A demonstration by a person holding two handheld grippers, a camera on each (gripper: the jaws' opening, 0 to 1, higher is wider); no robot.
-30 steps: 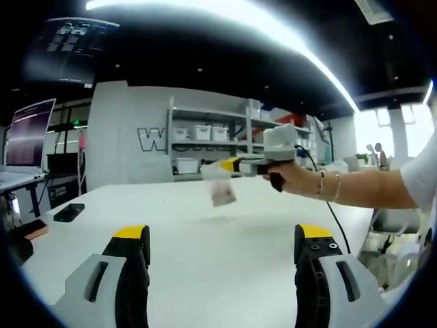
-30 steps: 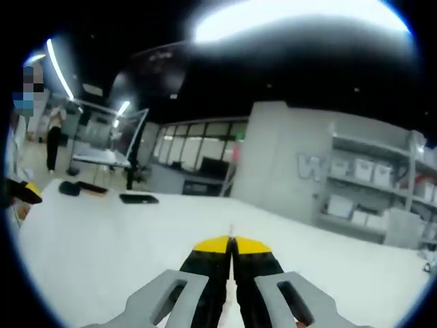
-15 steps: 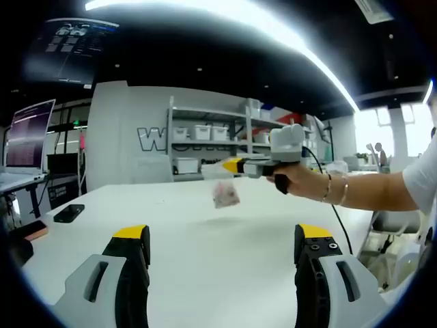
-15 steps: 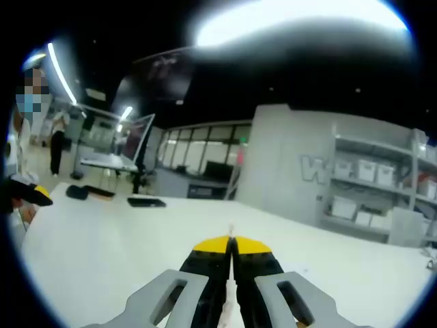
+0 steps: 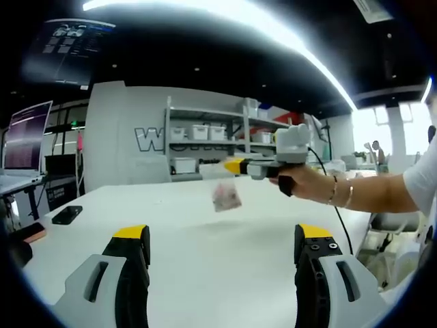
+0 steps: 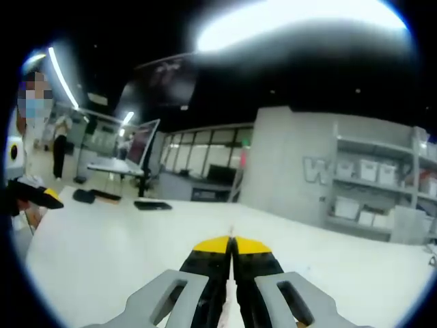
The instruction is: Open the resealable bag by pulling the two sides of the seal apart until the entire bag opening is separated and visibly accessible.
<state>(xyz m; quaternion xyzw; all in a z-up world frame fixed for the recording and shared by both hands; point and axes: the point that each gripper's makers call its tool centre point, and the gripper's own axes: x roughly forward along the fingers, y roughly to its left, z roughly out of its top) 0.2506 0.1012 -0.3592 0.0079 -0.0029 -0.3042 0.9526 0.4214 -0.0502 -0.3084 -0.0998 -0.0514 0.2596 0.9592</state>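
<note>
white table, dark phone lying flat on it

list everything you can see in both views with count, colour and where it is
bag: 1, clear with pinkish contents, hanging in the air above the table from the right tongs
table: 1, white, under both tongs
phone: 1, black, flat on the table's far left side in the left gripper view
monitor: 1, lit screen, on a desk left of the table
shelf: 1, grey, holding white boxes, against the back wall
left tongs: 1, grey with yellow tips, jaws wide apart, holding nothing
right tongs: 1, grey with yellow tips, shut on the bag's top edge
hand: 1, gripping the right tongs' handle
</note>
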